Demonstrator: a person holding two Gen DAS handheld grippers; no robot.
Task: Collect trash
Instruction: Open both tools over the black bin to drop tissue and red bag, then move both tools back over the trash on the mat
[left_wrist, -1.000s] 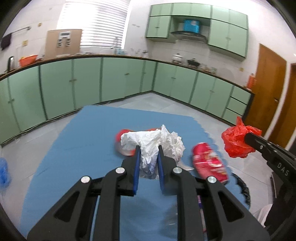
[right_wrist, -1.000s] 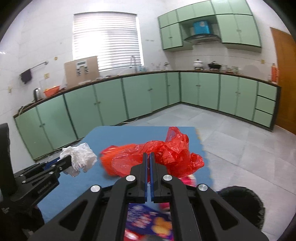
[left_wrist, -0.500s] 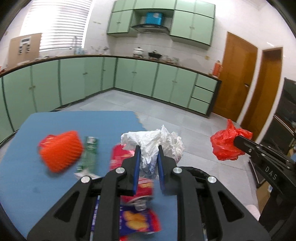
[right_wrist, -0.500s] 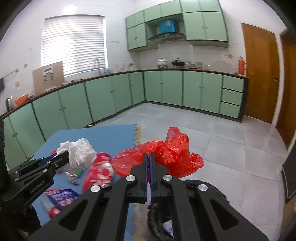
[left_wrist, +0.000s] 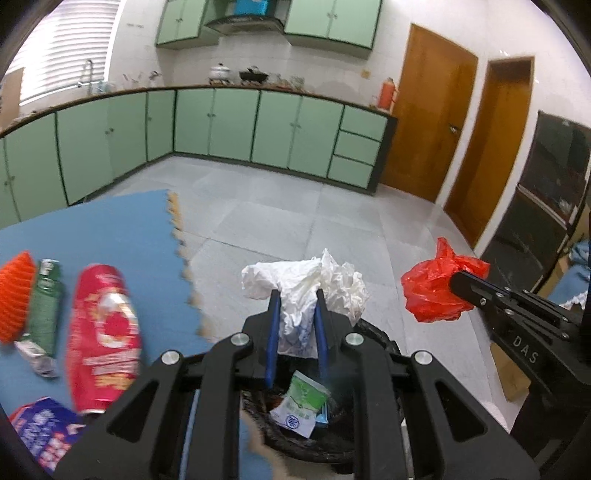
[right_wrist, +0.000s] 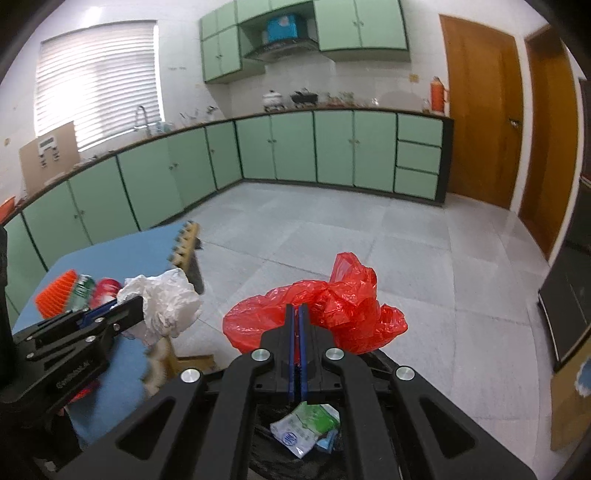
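While clamped shut, left hand-held gripper (left_wrist: 295, 299) pinching white tissue (left_wrist: 306, 284), right hand-held gripper (right_wrist: 297, 314) gripping red bag (right_wrist: 332, 306)

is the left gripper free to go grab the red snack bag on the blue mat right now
Probably not yet: the left gripper is shut on crumpled white paper above the trash bin. The red snack bag itself lies uncovered.
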